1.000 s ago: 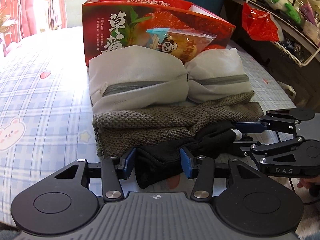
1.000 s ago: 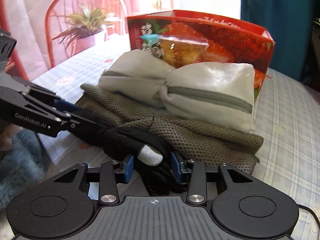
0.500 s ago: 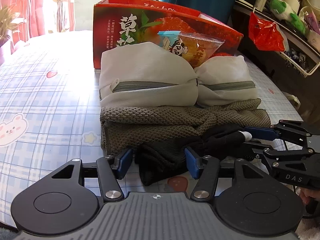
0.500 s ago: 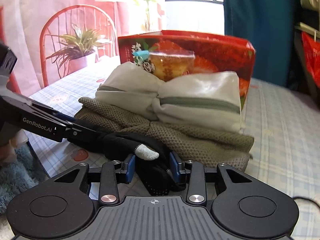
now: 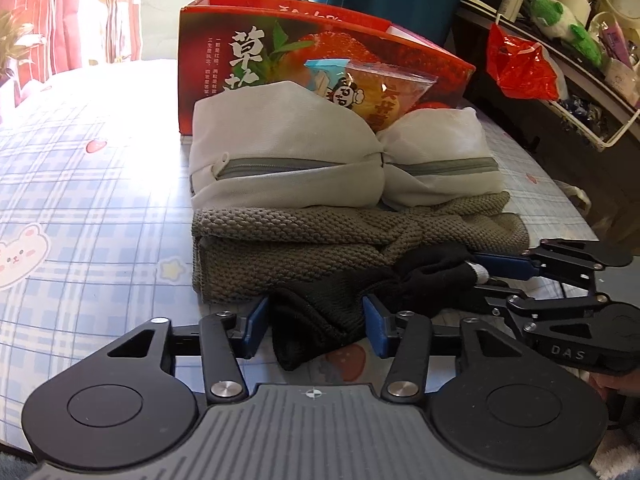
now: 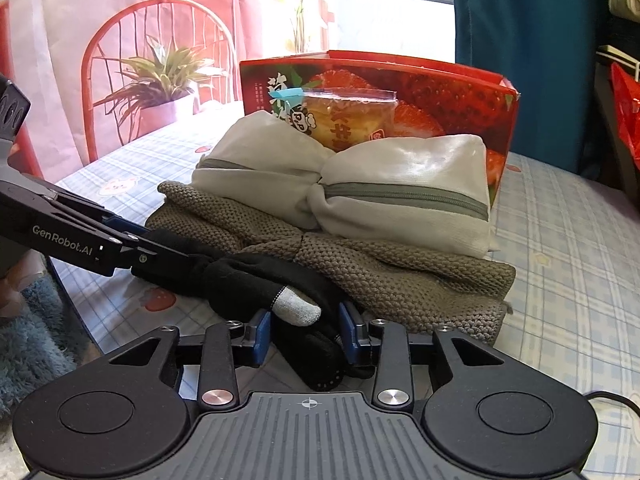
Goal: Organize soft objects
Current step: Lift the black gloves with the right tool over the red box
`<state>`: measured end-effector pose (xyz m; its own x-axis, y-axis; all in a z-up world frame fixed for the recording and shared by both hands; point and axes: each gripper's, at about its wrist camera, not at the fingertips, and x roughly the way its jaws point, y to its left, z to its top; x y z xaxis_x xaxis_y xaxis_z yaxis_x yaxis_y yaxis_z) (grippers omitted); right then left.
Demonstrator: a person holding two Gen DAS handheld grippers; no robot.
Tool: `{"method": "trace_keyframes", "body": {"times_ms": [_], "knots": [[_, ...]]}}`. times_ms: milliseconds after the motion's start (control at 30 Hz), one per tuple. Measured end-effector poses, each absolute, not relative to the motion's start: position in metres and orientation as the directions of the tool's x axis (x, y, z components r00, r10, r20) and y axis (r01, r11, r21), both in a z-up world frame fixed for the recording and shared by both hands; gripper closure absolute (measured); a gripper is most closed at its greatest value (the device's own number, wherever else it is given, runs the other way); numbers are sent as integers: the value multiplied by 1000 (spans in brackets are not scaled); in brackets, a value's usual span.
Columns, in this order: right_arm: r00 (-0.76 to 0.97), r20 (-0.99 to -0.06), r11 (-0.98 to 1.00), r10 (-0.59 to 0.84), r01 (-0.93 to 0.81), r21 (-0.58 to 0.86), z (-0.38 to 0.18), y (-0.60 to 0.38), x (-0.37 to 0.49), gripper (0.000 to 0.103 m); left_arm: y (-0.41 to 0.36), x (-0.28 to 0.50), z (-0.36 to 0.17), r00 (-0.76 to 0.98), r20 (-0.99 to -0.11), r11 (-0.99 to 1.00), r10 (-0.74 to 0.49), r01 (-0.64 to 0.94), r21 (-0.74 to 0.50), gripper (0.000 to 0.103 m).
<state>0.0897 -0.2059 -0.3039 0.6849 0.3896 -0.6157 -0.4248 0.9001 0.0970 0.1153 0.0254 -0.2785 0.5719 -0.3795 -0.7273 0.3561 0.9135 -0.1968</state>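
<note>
A black glove (image 5: 320, 312) with a grey fingertip (image 6: 298, 308) lies stretched on the table in front of a folded grey-green knit (image 5: 320, 240). My left gripper (image 5: 316, 324) has the glove's cuff end between its blue pads, and its jaws are closing on it. My right gripper (image 6: 306, 330) is shut on the glove's finger end. In the left wrist view the right gripper (image 5: 480, 274) reaches in from the right. In the right wrist view the left gripper (image 6: 176, 248) reaches in from the left. A white zip pouch (image 5: 288, 160) rests on the knit.
A snack packet (image 5: 372, 92) leans on a red strawberry box (image 5: 224, 40) behind the pouch. The checked tablecloth (image 5: 80, 160) spreads to the left. At the right a shelf holds a red bag (image 5: 520, 68). A red chair (image 6: 120, 40) and a blue rug (image 6: 28, 340) are beyond the table edge.
The left jaws widened a little around the glove's cuff and then narrowed again. The right gripper kept its hold, and the glove has stayed in front of the knit.
</note>
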Motion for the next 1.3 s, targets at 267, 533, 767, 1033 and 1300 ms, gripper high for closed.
{"method": "trace_keyframes", "body": {"times_ms": [267, 533, 767, 1033, 1300], "knots": [[664, -607, 881, 437, -453, 138, -302, -207, 88, 89, 22, 106, -271, 592, -697, 900, -405, 392, -189, 74], [695, -513, 854, 504, -489, 177, -275, -219, 82, 90, 39, 97, -234, 640, -600, 869, -480, 439, -226, 74], [733, -443, 851, 517, -494, 176, -233, -230, 97, 90, 30, 114, -186, 673, -552, 857, -493, 486, -174, 73], [798, -345, 869, 494, -466, 167, -185, -245, 150, 90, 13, 158, -134, 712, -501, 854, -492, 506, -122, 73], [787, -394, 875, 475, -468, 121, -155, -241, 238, 90, 8, 241, -121, 702, -541, 875, -462, 462, -148, 71]]}}
